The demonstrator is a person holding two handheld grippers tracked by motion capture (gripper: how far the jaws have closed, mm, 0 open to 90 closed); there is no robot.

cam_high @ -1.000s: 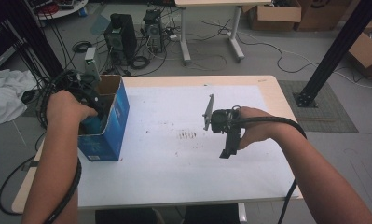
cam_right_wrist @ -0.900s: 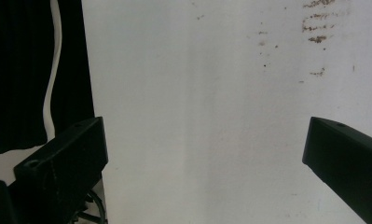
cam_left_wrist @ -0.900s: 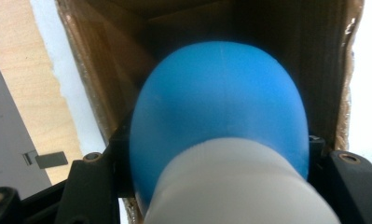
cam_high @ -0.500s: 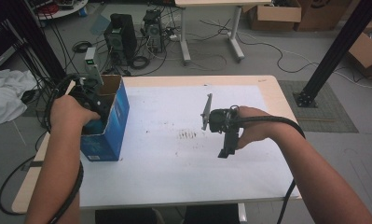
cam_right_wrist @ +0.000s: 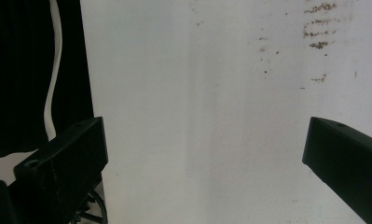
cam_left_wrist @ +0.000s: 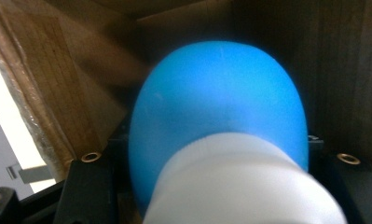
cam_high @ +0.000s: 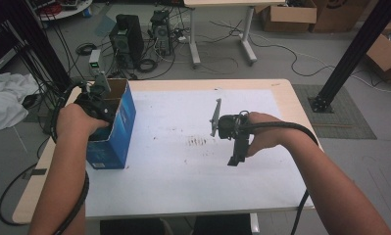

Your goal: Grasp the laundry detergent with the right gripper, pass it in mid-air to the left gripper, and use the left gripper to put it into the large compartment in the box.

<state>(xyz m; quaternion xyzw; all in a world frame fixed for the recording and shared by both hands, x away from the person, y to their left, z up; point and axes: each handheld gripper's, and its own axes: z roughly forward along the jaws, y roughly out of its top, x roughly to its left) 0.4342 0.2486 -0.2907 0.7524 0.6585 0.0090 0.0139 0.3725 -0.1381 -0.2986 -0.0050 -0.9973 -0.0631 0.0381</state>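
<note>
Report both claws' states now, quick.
Left claw: shut on a blue and white object, inside the cardboard box.
Right claw: open, nothing between its jaws, above the white table.

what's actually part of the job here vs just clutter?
In the job:
- left gripper, reaching into the blue box, shut on the blue and white object
- blue box, open top, on the table
- blue and white object, inside the box

Lying about:
- right gripper, open, over the white table
- brown stains
- computer towers on the floor
</note>
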